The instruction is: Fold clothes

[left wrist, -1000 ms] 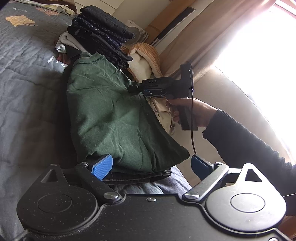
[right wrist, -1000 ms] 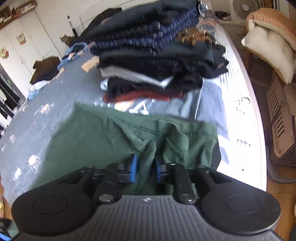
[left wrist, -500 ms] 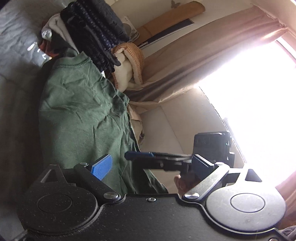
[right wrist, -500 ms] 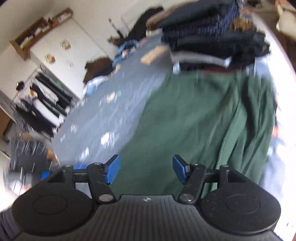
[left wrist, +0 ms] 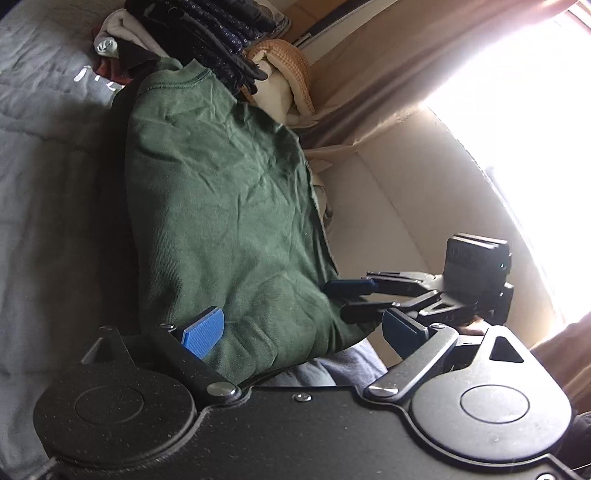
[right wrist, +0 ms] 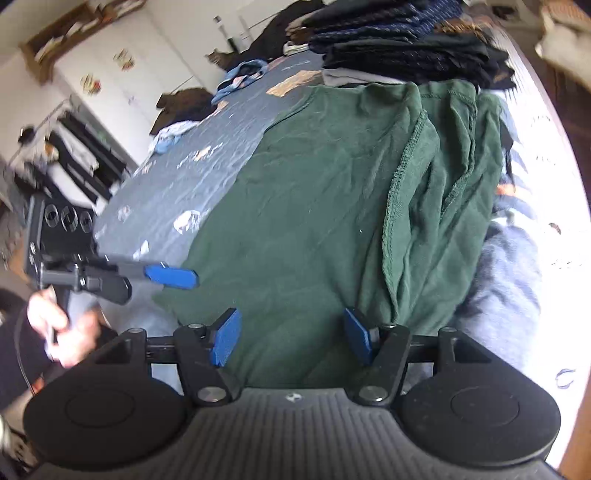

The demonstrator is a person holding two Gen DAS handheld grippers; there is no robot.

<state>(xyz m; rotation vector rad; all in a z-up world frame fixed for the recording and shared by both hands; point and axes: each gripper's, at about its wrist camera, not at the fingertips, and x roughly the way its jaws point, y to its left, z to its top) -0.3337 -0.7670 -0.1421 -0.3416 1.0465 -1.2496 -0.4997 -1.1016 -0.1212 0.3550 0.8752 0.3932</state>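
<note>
1. Left wrist view: left gripper jaws wide, nothing clamped; green shirt lies on the grey bed, its right edge at the bed's side.
2. Right gripper just off that edge, jaws apart. Folded stack beyond the shirt; curtain, bright window.
3. Right wrist view: right gripper jaws apart over the green shirt, not pinching it.
4. Left gripper at the shirt's near-left corner; free quilt to the left.
5. No readable writing.
</note>
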